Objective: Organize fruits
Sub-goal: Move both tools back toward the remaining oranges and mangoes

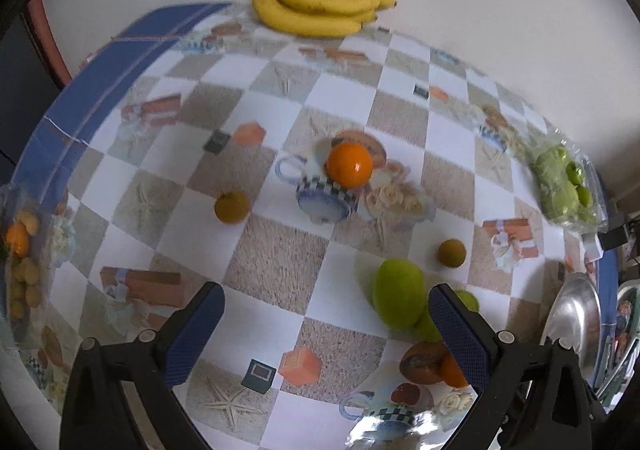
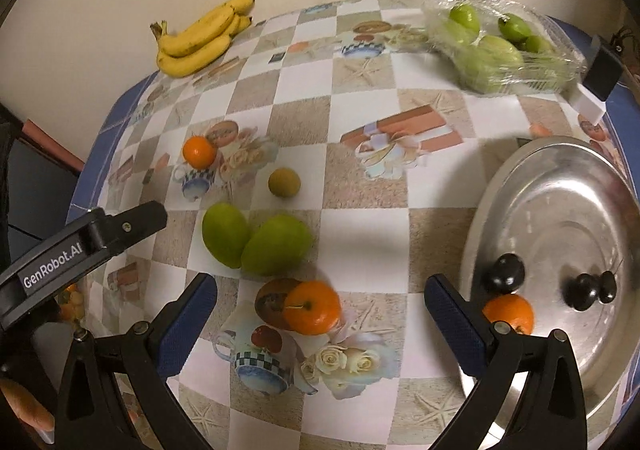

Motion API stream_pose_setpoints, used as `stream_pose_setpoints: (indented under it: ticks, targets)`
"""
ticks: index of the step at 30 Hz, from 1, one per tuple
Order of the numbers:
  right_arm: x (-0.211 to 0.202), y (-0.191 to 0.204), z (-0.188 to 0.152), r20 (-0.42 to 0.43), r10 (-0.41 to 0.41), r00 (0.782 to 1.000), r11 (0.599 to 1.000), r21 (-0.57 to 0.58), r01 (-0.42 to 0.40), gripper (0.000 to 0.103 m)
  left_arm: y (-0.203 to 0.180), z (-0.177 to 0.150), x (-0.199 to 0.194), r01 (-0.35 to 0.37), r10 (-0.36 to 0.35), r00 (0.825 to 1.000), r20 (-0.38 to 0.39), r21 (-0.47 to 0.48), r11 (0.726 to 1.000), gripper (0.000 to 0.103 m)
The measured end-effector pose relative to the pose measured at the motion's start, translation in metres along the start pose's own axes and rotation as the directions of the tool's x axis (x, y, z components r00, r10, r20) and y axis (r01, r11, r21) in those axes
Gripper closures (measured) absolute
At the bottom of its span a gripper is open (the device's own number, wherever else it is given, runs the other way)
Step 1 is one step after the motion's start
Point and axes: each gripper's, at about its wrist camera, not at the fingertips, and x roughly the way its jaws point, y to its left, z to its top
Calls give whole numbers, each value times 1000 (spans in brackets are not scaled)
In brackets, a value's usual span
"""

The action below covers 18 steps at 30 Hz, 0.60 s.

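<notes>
Right wrist view alone catches an orange and glossy dark plums in the steel dish; both tools spread, empty.

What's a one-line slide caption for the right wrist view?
Open right gripper hovers over an orange beside two green mangoes, steel tray holding one orange at right.

We saw soft, even daylight in the left view and a warmer, dimmer cast in the right. Fisheye bending curved the tablecloth edges; glare streaked the metal tray; slight blur throughout.
</notes>
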Motion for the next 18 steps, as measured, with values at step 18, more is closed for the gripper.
stream_pose_setpoints:
  ticks: [18]
  targets:
    - [36, 10, -15, -113, -80, 990, 996, -51, 74, 0, 1, -8, 27, -14, 13, 997, -72, -17, 1000, 0]
